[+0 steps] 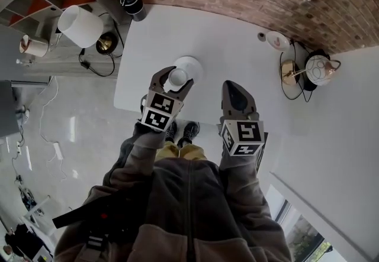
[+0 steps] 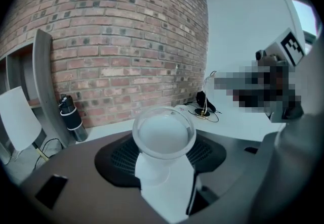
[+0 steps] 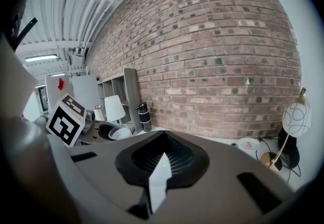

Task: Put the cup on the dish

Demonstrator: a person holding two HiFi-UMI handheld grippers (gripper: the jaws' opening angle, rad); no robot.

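In the head view a small white cup (image 1: pixel 177 75) sits between the jaws of my left gripper (image 1: pixel 176 78), which is shut on it. Just beyond and partly under the cup lies a round white dish (image 1: pixel 193 66) on the white table (image 1: pixel 237 60). I cannot tell whether the cup touches the dish. The left gripper view shows the cup (image 2: pixel 163 134) from above, mouth up and empty, held by the left gripper (image 2: pixel 164 147). My right gripper (image 1: pixel 234 86) hovers to the right of the dish, shut and empty; its jaws meet in the right gripper view (image 3: pixel 161 165).
A black bottle (image 1: pixel 131 2) stands at the table's back left corner, near a white lamp shade (image 1: pixel 79 25). A small pink-white bowl (image 1: pixel 277 40) lies at the back right, beside a globe lamp (image 1: pixel 320 68) with cables. The person's shoes (image 1: pixel 182 132) show below the table's front edge.
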